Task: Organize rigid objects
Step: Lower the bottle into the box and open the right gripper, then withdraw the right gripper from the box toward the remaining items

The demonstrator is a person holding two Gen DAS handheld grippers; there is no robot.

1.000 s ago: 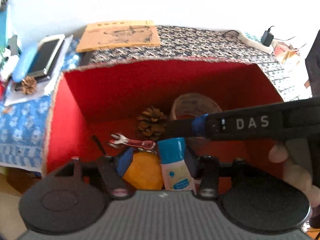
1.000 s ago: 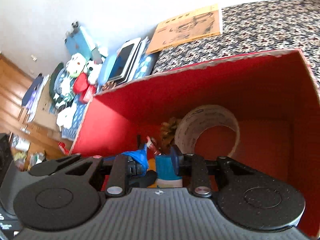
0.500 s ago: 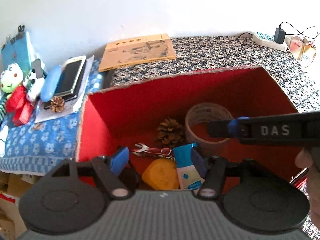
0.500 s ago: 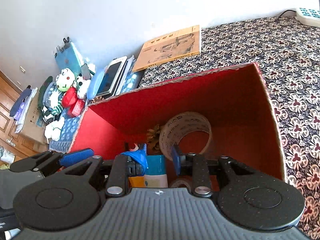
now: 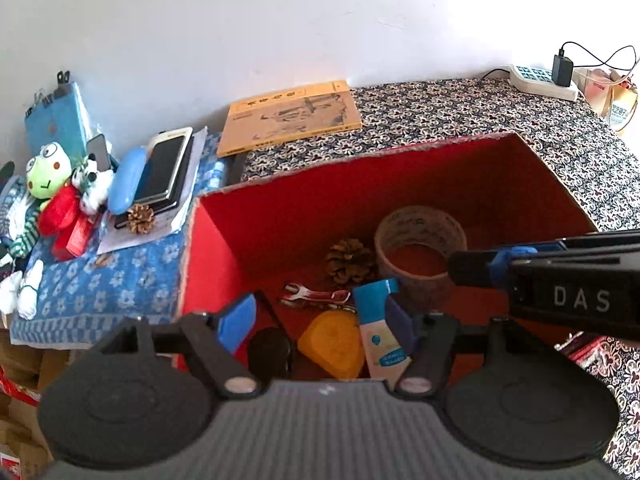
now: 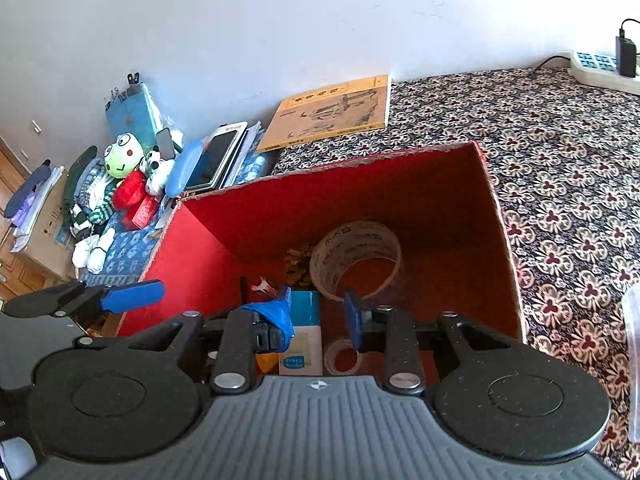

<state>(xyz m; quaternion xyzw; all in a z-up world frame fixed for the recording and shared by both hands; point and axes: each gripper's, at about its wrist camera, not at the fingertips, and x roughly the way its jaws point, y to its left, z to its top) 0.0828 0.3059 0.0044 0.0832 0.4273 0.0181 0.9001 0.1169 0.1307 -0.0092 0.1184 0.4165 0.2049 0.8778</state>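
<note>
1. Several rigid things already lie in the red box: a large tape roll standing on edge toward the back, a pine cone just beside it, a small wrench, a yellow block, a blue-capped bottle and a black object near the front wall; the right wrist view adds a small clear tape ring beside the bottle.
2. The left gripper hovers above the box front, its blue pads spread wide with nothing pinched between them; the bottle and yellow block only show through the gap, down on the box floor.
3. The right gripper hangs over the same corner, its pads apart and empty.
4. Still outside: a second pine cone on the papers left of the box, beside a phone and a blue case; whether those two belong to the task I cannot tell.
5. My judgement: most of the sorting looks done, with the loose cone the likeliest piece left.
</note>
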